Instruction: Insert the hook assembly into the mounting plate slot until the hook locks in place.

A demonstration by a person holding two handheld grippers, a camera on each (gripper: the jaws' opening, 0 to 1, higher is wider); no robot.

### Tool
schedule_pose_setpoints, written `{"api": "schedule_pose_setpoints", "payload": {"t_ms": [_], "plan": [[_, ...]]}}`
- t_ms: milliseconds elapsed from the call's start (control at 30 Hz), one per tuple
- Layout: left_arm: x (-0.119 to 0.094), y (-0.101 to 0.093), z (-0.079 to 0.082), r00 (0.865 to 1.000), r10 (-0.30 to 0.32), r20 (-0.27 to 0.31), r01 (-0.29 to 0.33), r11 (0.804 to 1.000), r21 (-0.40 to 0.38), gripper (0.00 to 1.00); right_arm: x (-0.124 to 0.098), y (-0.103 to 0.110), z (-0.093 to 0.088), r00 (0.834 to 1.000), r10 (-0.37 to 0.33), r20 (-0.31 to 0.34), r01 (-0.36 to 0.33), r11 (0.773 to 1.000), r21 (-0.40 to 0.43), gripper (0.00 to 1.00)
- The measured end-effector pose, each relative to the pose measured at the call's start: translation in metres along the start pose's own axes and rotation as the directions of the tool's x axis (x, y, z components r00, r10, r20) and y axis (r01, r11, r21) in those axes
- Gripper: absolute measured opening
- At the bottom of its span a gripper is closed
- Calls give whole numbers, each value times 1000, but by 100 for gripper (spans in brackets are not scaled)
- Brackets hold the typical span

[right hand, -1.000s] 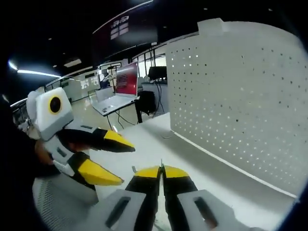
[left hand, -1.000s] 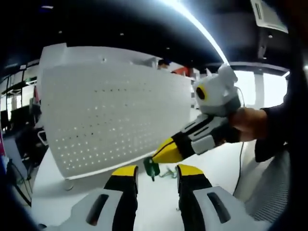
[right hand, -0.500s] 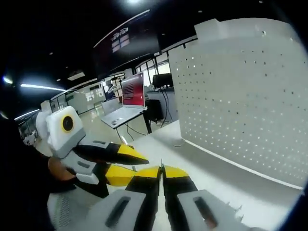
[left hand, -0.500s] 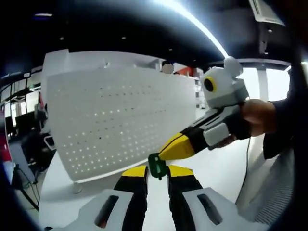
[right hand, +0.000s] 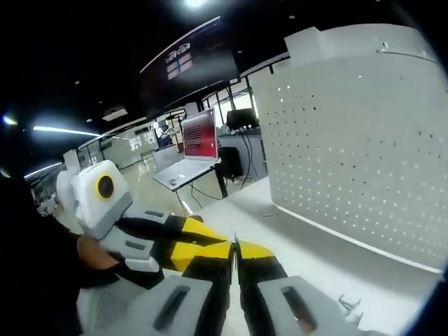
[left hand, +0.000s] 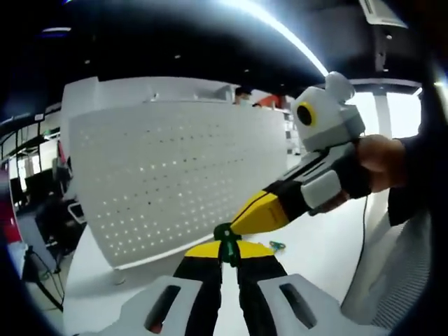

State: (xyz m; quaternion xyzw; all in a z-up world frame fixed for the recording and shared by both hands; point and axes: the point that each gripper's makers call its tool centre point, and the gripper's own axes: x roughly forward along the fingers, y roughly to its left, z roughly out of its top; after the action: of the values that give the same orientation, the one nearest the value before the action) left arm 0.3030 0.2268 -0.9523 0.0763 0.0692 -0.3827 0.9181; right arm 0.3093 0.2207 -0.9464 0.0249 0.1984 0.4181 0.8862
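A white mounting plate dotted with a regular grid of small holes is seen above a white tabletop. The left hand-held gripper is tipped yellow over black and white, as is the right hand-held gripper. A green hook is seen, and a red laptop screen.
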Motion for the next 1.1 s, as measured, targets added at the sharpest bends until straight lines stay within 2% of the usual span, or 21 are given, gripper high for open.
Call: {"api": "schedule_pose_setpoints", "payload": {"t_ms": [633, 1100], "plan": [[0, 0, 1, 1000, 5, 1, -5, 1000, 19, 3, -1, 4, 0, 1000, 7, 6, -7, 999, 41, 0], [1, -2, 1, 1000, 7, 0, -7, 999, 44, 3, -4, 4, 1, 1000, 3, 14, -4, 1000, 21, 0]]}}
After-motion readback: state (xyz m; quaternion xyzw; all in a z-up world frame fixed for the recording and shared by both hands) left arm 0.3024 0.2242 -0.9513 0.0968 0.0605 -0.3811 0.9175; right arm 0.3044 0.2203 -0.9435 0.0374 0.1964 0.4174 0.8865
